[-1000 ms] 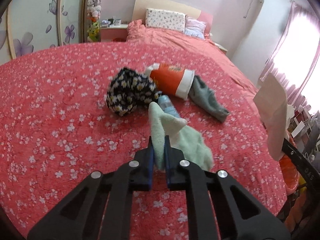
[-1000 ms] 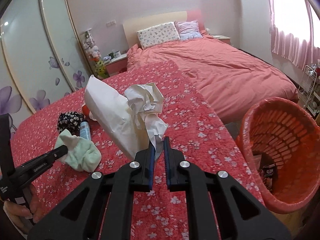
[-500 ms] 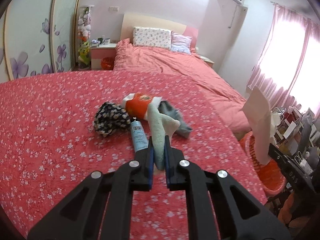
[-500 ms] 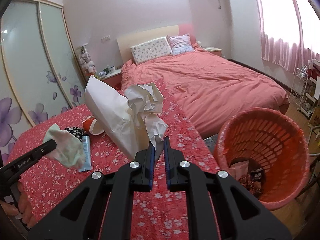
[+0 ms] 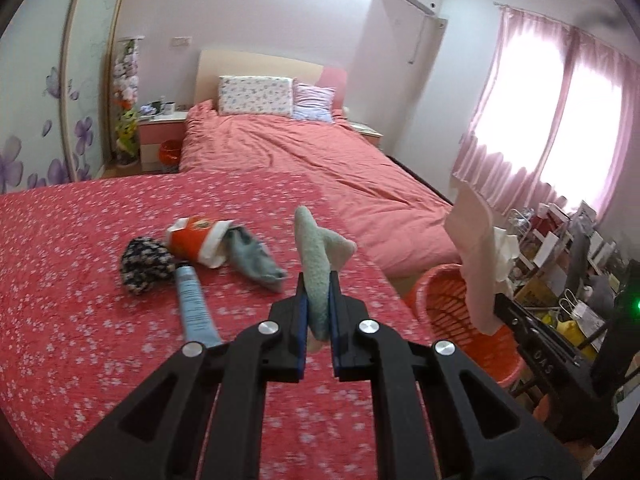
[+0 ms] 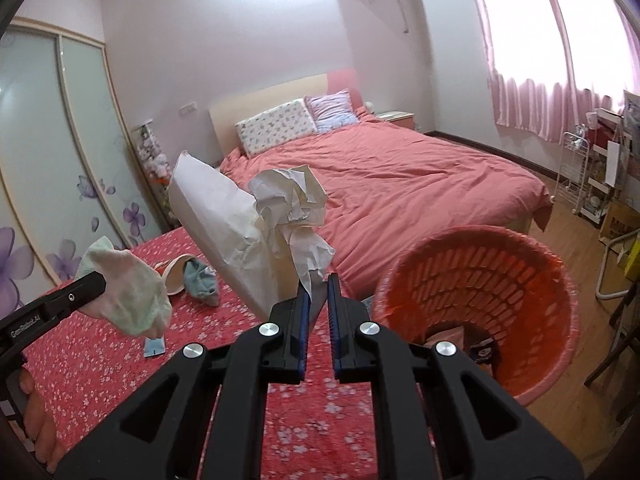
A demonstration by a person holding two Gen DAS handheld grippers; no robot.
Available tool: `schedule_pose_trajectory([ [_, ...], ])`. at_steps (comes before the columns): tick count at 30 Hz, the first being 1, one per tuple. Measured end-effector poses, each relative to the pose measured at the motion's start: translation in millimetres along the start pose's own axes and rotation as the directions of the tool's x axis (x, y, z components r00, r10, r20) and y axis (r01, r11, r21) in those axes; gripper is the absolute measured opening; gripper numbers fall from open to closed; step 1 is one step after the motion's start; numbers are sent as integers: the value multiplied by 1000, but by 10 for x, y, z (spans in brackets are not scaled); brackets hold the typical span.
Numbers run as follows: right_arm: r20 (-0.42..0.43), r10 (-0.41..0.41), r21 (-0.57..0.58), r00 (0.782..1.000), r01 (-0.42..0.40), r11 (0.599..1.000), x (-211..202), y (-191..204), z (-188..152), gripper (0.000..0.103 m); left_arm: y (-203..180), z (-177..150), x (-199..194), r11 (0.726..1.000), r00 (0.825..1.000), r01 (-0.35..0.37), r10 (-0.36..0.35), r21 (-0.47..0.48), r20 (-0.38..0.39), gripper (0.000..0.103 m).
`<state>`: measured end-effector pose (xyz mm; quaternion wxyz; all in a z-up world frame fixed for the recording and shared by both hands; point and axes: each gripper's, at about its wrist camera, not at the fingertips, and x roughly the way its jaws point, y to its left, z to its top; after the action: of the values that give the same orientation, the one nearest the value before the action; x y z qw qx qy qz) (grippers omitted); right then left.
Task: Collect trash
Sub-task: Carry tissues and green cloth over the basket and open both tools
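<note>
Both hands are loaded: the left gripper [image 5: 318,312] has its jaws pinched tight on a soft pale-green fleecy sock [image 5: 320,256], which stands up limp between the blue pads, while the right gripper [image 6: 318,300] is clamped just as tight on a thin tail of a crumpled cream paper bag with wadded white tissue [image 6: 256,232]. The round orange plastic lattice basket [image 6: 480,280] sits on the floor just off the right edge of the red flower-print quilted table cover [image 5: 80,320], with a few dark scraps already in its bottom. The risk, as I read it, is on the right: that hold is only on a wisp of flimsy paper, so the stiff, top-heavy bag could tear free or swing and drop short of the rim. The tissue wad looks loosely tucked and might shake out onto the floor. On the left, a sock looks more like laundry than trash, so binning it could be a sorting mistake; it is light and clingy and may hang on the pads at release. Left on the cover, well in from its edges, lie a dark daisy-print fabric pouch [image 5: 144,266], an orange-and-white paper cup on its side [image 5: 196,240], a grey-blue knit sock [image 5: 252,260] and a smooth light-blue squeeze tube [image 5: 192,304].
</note>
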<state>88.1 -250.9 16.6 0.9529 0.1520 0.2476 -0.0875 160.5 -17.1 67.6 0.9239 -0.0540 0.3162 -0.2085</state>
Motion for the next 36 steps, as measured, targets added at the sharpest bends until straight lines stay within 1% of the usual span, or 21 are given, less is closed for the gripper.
schedule_pose_trajectory([
  [7, 40, -59, 29, 997, 58, 998, -135, -236, 26, 9, -398, -30, 78, 997, 998, 59, -58, 43, -15, 10],
  [13, 62, -116, 88, 991, 111, 990, -226, -565, 55, 9, -766, -53, 182, 990, 993, 119, -116, 82, -32, 10],
  [16, 66, -138, 109, 988, 130, 985, -236, -697, 59, 9, -955, -60, 247, 982, 986, 163, -159, 92, -48, 10],
  [22, 65, -185, 159, 981, 173, 972, -184, -971, 63, 9, -1338, -113, 433, 966, 974, 223, -214, 128, -79, 10],
  [28, 67, -223, 198, 972, 206, 958, -144, -1177, 46, 9, -1649, -171, 677, 952, 959, 272, -256, 143, -118, 10],
  [36, 31, -250, 241, 968, 236, 941, 4, -1430, 2, 9, -1961, -279, 1132, 935, 940, 316, -286, 158, -188, 10],
])
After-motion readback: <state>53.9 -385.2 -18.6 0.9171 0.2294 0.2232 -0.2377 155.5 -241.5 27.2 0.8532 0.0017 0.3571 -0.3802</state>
